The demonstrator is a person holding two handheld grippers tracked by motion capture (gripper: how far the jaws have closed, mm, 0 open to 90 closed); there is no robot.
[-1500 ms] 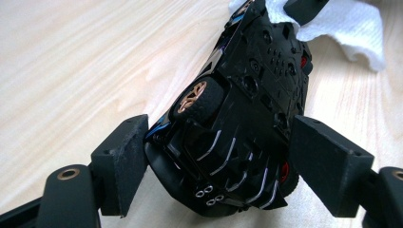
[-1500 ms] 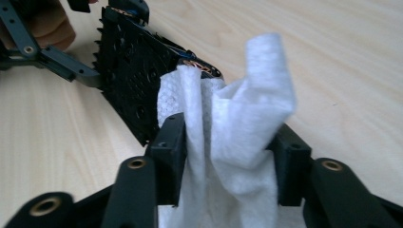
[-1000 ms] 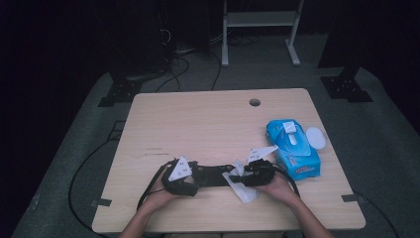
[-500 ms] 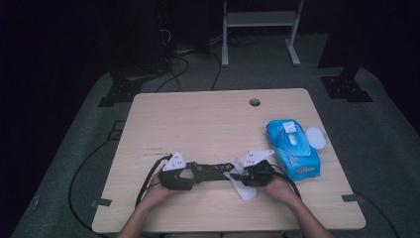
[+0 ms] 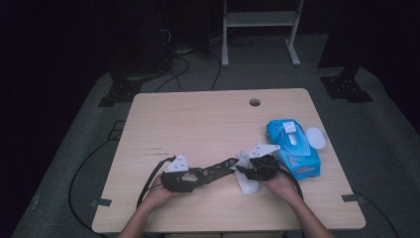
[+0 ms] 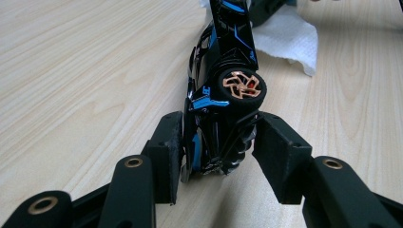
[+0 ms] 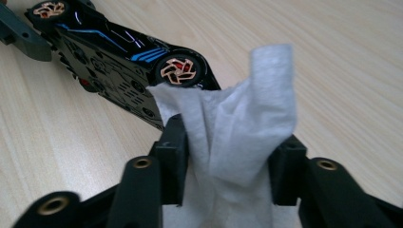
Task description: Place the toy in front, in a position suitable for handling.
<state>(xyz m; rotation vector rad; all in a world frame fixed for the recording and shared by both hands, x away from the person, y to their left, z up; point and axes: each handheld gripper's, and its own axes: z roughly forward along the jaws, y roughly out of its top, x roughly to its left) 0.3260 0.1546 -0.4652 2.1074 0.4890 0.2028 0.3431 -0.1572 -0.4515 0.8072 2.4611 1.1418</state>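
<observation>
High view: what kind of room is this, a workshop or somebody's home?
Probably a recording lab or studio: a lone wooden table on grey carpet, black cables trailing over the floor, dark surroundings, and a white equipment stand behind.

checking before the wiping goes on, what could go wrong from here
The left gripper, whose jaws have just been closing, pinches only the tail end of the toy car, so a push might twist it loose. The wipe sits bunched and loose in the right gripper and may slip out.

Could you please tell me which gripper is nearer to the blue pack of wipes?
The right gripper: it sits just beside the blue pack of wipes, holding a wipe. The left gripper is farther off, gripping the toy car.
</observation>
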